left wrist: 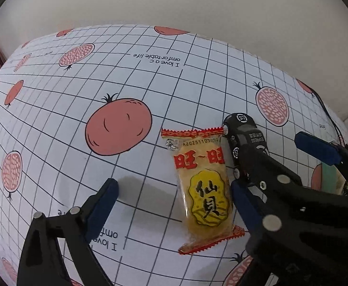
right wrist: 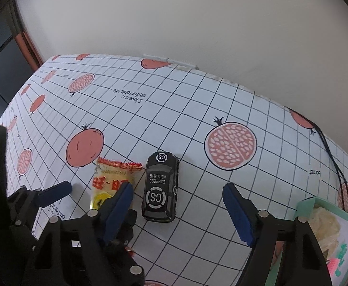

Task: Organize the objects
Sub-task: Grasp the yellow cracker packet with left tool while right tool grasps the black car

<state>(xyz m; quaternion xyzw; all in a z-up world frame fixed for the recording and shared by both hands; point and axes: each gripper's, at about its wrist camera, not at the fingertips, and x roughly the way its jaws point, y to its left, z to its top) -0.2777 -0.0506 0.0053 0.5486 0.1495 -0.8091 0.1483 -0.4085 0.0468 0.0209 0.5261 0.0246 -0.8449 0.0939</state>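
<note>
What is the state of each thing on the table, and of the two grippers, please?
Left gripper: open, holding nothing, fingers either side of the snack packet.
Right gripper: open, holding nothing, fingers either side of the toy car.
Snack packet: sealed, lying flat.
Toy car: on its wheels, beside the packet.
Green box: at the right edge, partly cut off.
Tablecloth: spread flat.

Your left gripper (left wrist: 175,194) is low over the table, jaws spread wide; its left blue pad (left wrist: 102,207) and right blue pad (left wrist: 245,205) are well apart, nothing clamped between them. Your right gripper (right wrist: 178,211) is likewise spread wide, pads parted, nothing gripped. The two grippers sit side by side, close: the right gripper's left finger overlaps the left gripper's right finger in both wrist views.
</note>
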